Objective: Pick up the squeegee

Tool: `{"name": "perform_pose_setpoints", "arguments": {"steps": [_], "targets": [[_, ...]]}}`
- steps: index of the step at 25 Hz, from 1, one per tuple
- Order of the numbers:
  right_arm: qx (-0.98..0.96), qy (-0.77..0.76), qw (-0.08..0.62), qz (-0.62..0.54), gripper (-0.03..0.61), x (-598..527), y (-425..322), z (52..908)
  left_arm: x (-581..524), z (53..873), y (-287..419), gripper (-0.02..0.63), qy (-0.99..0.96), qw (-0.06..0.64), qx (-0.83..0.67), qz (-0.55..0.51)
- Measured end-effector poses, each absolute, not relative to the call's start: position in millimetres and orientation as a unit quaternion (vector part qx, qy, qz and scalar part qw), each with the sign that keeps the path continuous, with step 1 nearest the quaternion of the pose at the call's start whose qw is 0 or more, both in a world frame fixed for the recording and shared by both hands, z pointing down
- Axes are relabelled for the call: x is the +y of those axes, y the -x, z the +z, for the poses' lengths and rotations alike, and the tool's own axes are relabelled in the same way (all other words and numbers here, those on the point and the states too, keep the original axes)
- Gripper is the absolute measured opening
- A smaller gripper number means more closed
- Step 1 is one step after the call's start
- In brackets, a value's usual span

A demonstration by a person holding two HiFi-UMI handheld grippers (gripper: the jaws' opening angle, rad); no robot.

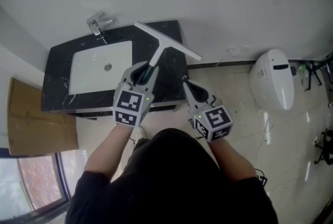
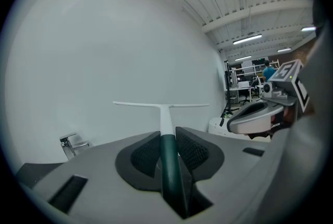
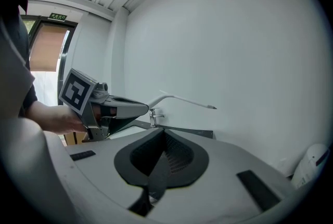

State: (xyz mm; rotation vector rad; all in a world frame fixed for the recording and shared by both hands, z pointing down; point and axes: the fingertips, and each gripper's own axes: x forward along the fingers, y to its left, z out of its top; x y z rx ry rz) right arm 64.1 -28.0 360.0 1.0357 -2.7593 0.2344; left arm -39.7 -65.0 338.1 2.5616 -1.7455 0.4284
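Head view shows the left gripper (image 1: 147, 70) holding the squeegee (image 1: 167, 46) in the air over the black counter (image 1: 58, 78), to the right of the sink (image 1: 91, 69). Its jaws press on the dark green handle, and the white blade stands across, toward the wall. The right gripper (image 1: 186, 83) is just beside, with its jaws together and nothing between them.

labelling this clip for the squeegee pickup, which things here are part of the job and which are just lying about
Part of the job:
- squeegee, gripped by its dark green handle
- left gripper, shut on that handle

Just lying about:
- right gripper, shut and empty
- white sink
- faucet
- black countertop
- toilet
- cardboard sheet
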Motion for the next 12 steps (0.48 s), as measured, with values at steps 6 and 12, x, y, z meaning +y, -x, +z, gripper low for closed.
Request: {"name": "perform_pose_setpoints", "arguments": {"steps": [6,12], "targets": [[-0.923,-0.367,0.090,0.076,0.000,-27.5,-42.8,356.8,-61.9,337.7,56.3,0.094,-0.830,0.003,-0.541,0.136],[-0.918,-0.381,0.090,0.068,0.000,-30.0,-26.2,350.0,-65.6,332.1,70.0,0.094,-0.839,-0.002,-0.528,0.130]]}}
